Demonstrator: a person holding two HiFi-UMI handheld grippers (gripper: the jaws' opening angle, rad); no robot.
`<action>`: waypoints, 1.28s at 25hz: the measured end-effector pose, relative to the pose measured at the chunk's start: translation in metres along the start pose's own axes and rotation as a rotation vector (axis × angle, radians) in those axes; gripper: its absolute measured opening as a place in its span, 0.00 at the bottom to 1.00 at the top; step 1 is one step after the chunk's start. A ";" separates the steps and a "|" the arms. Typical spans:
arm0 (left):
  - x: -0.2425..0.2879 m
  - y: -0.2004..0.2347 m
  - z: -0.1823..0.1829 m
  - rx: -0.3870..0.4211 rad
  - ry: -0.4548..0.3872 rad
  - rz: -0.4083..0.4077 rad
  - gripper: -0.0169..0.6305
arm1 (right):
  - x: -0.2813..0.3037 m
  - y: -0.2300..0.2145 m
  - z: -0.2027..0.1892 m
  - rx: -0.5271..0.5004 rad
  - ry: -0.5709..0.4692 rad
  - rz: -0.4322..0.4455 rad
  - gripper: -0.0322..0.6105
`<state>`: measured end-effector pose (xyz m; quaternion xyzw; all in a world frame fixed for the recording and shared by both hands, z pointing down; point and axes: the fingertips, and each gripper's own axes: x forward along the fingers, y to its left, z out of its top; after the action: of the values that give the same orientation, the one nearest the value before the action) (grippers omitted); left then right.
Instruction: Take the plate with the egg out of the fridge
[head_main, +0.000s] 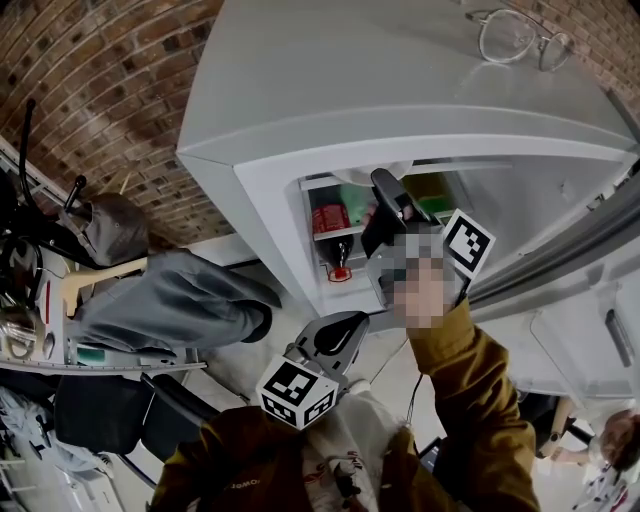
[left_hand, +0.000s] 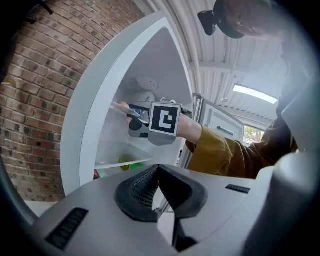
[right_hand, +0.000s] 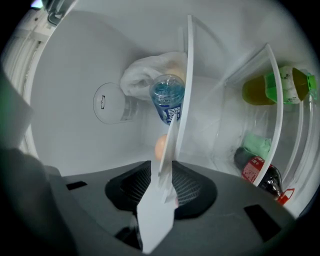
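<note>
R gripper (right_hand: 163, 176) was inside the open fridge (head_main: 400, 100), upper part, fingers clamped on the rim of the white plate (right_hand: 156, 220), seen edge-on. The egg (right_hand: 160, 148) showed just past that rim, w/ a blue-topped cup (right_hand: 168, 97) further back. L gripper (left_hand: 159, 172) hung outside, low by the person's chest, fingers pressed together w/ nothing between. Glasses (head_main: 520, 38) lay on the fridge top.

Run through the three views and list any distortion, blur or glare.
Head view: a mosaic patch overlies part of the right gripper; the fridge top is evenly lit. Left gripper view: fisheye bows the brick wall, corners go black, the ceiling light blows out. Right gripper view: shelves bend into arcs, and the plate in the jaws is soft near the lens.
</note>
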<state>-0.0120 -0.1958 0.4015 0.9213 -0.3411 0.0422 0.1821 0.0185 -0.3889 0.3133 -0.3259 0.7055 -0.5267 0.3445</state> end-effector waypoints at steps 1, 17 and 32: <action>0.000 0.000 0.000 0.000 -0.001 0.001 0.04 | 0.000 -0.001 0.000 0.002 -0.003 -0.005 0.23; 0.000 0.000 0.001 -0.004 -0.002 -0.003 0.04 | 0.001 -0.005 0.003 0.066 -0.013 -0.031 0.15; -0.002 -0.005 -0.001 -0.005 -0.004 -0.008 0.04 | -0.003 -0.012 -0.001 0.136 -0.015 -0.063 0.08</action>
<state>-0.0101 -0.1902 0.4004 0.9223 -0.3380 0.0387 0.1836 0.0210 -0.3888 0.3259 -0.3279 0.6548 -0.5816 0.3543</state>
